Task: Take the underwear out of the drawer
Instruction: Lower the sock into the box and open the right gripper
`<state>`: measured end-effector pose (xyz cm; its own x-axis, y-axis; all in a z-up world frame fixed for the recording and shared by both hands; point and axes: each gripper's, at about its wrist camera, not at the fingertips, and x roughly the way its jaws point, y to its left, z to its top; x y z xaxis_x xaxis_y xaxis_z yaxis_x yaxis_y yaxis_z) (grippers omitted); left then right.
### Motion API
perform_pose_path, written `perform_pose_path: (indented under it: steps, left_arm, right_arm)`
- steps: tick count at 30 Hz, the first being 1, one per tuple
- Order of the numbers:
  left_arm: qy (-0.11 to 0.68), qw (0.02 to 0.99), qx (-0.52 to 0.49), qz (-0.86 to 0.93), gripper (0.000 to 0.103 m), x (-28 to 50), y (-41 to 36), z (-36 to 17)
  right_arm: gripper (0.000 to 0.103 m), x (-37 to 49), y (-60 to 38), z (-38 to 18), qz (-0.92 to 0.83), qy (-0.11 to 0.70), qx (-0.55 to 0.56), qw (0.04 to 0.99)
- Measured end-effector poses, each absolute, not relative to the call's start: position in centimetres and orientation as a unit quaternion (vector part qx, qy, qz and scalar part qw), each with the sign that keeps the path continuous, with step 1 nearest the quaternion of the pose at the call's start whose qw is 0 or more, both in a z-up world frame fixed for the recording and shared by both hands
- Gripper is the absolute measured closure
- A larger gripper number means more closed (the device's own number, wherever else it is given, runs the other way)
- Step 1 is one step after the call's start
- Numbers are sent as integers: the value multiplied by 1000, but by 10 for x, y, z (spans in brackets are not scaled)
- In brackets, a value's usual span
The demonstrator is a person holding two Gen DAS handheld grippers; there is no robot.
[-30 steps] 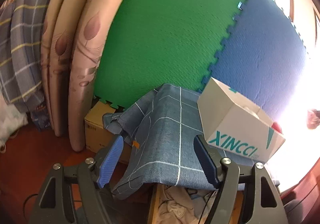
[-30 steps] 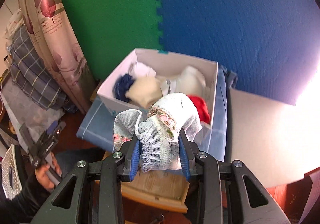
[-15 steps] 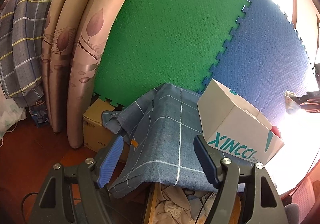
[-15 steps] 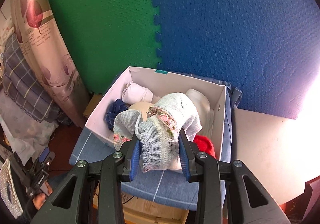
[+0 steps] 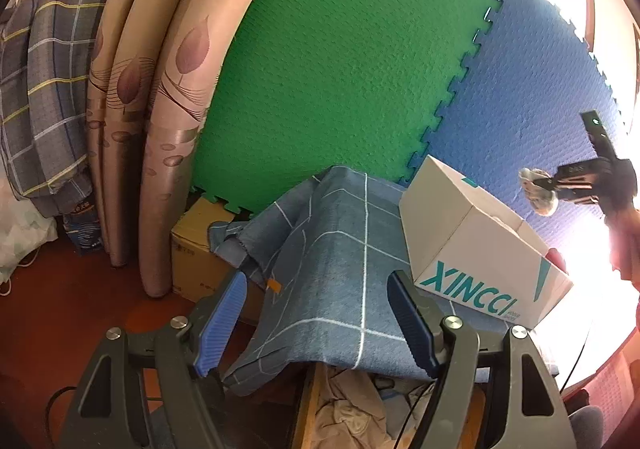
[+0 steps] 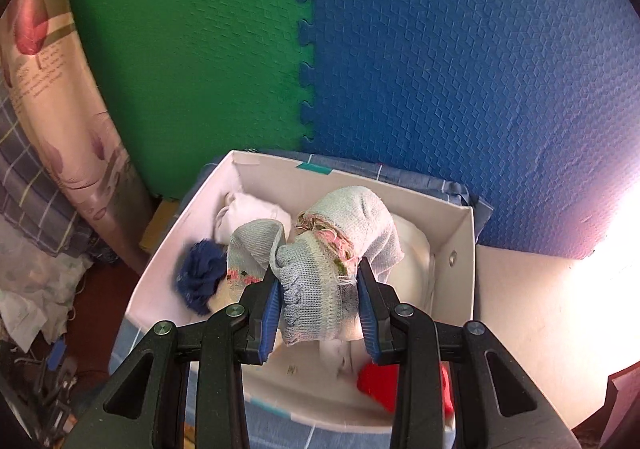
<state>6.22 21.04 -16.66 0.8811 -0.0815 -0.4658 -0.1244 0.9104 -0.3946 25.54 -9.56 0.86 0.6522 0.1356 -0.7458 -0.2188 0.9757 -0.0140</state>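
My right gripper (image 6: 318,289) is shut on a pale blue knitted underwear bundle (image 6: 348,217) with pink threads. It hangs just above a white cardboard box (image 6: 460,245) that holds several rolled garments: white, navy (image 6: 198,281) and red (image 6: 380,383). In the left wrist view that gripper (image 5: 548,185) and its bundle (image 5: 536,193) hover over the box (image 5: 472,249), marked XINCCI. My left gripper (image 5: 316,279) is open and empty in front of a blue checked cloth (image 5: 340,249). Below it an open wooden drawer (image 5: 310,401) shows crumpled light clothes (image 5: 348,413).
Green (image 5: 340,69) and blue foam mats (image 6: 460,69) cover the wall behind. Floral pads (image 5: 168,109) and a plaid blanket (image 5: 40,89) lean at the left above a brown carton (image 5: 196,249). A white tabletop (image 6: 532,309) lies right of the box.
My right gripper carried the bundle forward, so the box now lies right beneath it, and it has come into the left wrist view. The left gripper kept still.
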Motion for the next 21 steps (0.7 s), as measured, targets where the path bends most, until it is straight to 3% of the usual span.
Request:
perform_pose_path:
  steps: [21]
  left_arm:
    - [267, 940, -208, 42, 28, 65, 217, -173]
  right_arm:
    - [71, 334, -86, -39, 62, 457, -37, 887]
